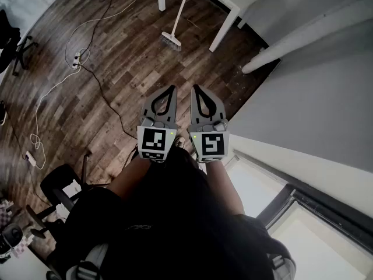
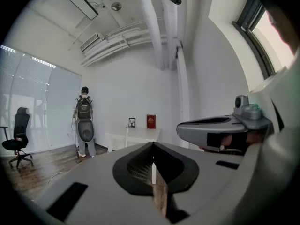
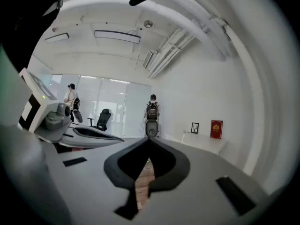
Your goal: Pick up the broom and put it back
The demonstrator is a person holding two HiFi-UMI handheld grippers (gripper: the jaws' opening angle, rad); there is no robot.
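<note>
The broom [image 1: 173, 28] leans against a white table [image 1: 230, 7] at the far end of the wood floor, with its brush head down and its pale handle slanting up to the right. My left gripper [image 1: 172, 89] and right gripper [image 1: 196, 89] are held side by side in front of me, pointing towards the broom and well short of it. Both are shut with nothing between the jaws. In the left gripper view the jaws [image 2: 153, 145] meet at their tips. The right gripper view shows the same for its own gripper [image 3: 149, 140].
Cables [image 1: 96, 80] and a power strip [image 1: 76, 59] trail over the floor at left. A black office chair [image 1: 58, 186] stands near my left side. A grey wall [image 1: 315, 98] and a window sill close off the right. A person with a backpack [image 2: 84, 121] stands across the room.
</note>
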